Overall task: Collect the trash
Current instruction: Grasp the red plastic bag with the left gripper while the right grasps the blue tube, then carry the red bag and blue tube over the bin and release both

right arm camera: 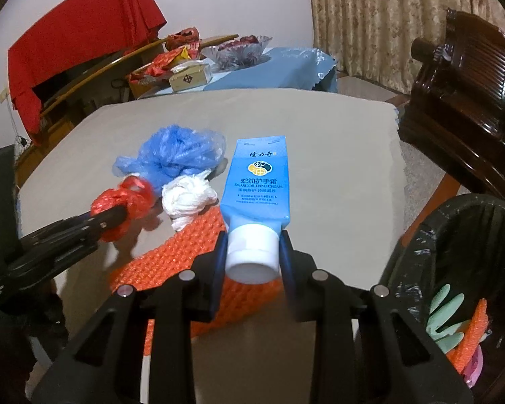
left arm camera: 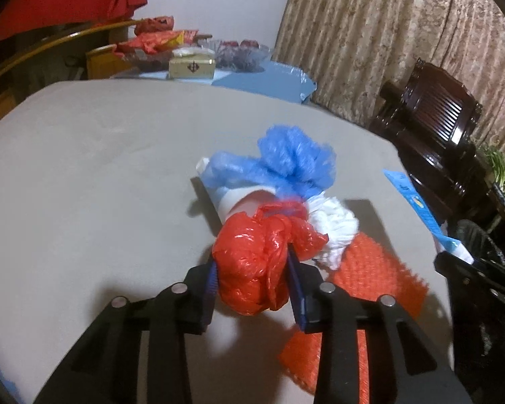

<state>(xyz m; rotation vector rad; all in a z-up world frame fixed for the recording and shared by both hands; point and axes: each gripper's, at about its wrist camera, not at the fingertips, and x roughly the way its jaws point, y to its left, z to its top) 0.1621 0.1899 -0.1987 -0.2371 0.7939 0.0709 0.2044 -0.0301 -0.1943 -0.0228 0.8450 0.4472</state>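
Observation:
My left gripper [left arm camera: 252,277] is shut on a crumpled red plastic bag [left arm camera: 256,262] and holds it just above the grey table [left arm camera: 101,168]; it also shows in the right wrist view [right arm camera: 118,213]. My right gripper [right arm camera: 252,252] is shut on the white cap of a blue hand cream tube [right arm camera: 257,181], held above the table. On the table lie a blue plastic bag [left arm camera: 286,165], a white plastic bag [left arm camera: 333,232], a white paper cup [left arm camera: 239,198] and an orange mesh sheet [left arm camera: 377,272].
A black-lined trash bin [right arm camera: 461,235] stands at the table's right edge, with a green glove [right arm camera: 444,320] and orange mesh inside. A dark wooden chair [right arm camera: 464,94] is to the right. A cluttered blue-covered table [right arm camera: 279,67] stands behind.

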